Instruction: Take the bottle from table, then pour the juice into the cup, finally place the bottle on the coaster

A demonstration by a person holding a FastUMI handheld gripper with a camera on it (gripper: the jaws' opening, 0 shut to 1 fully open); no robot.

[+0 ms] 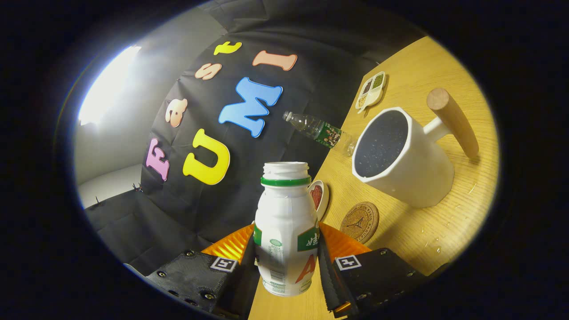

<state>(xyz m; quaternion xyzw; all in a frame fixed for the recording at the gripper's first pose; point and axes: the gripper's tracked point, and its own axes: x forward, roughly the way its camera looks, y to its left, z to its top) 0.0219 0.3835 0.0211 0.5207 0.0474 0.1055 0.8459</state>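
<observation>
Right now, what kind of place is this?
Probably a staged demonstration booth, not a real kitchen: a wooden table stands against a black cloth wall, laid with a cork coaster and a white cup. The gripper holds the bottle.

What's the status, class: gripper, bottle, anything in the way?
Gripper shut on bottle, cap off. Cup and coaster ahead, apart. Small red dish behind bottle, not blocking.

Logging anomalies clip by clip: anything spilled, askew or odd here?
Small drops or specks lie on the table between the cup and the coaster, possibly spilled juice. The fingers grip the uncapped bottle; it and the whole scene look tilted.
</observation>
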